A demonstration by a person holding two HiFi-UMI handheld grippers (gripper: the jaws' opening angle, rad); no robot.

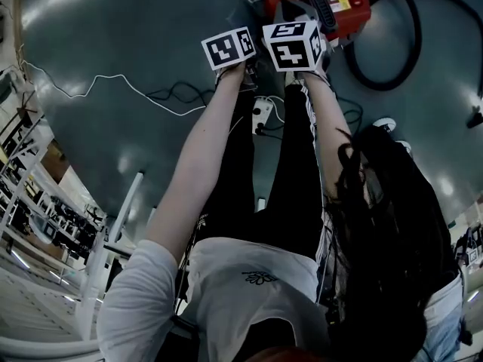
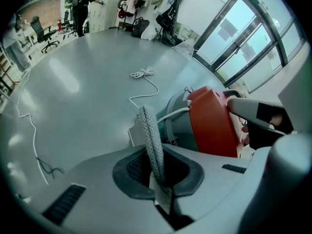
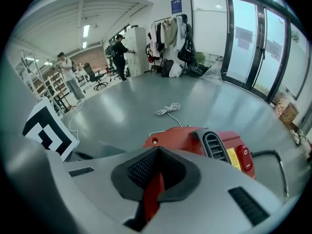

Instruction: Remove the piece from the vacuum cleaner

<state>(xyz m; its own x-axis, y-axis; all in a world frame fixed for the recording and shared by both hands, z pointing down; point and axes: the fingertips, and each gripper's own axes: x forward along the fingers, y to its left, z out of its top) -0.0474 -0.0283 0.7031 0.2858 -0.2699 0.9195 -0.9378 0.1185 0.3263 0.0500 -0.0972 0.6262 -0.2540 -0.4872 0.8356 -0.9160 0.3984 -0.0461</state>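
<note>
You stood over the red vacuum cleaner (image 1: 321,2) on the floor (image 1: 113,36), both tools reaching down to it side by side, its black hose (image 1: 411,44) looping away past the right tool.

Your left tool (image 2: 158,179) was clenched on a grey strip (image 2: 150,130) with a dotted, mesh-like surface. The strip rose straight out from between the jaws, with the vacuum's red-and-grey body just beyond it and to the tool's right. Your right tool (image 3: 155,179) was clamped on a thin red piece (image 3: 152,196), and the vacuum's vented top and switch sat just ahead of its jaws. A white cord (image 2: 144,73) lay coiled well beyond both tools.

Both grips looked set, so the step in hand was probably the hold before the pull, with nothing yet visibly parted from the machine. Whether the red piece was a loose part or an edge of the body could not be told.

The next move likely called for one tool to steady the vacuum while the other drew its piece away, slowly and in line with the jaws, because a light machine on a smooth floor could slide or lift rather than let go.
</note>
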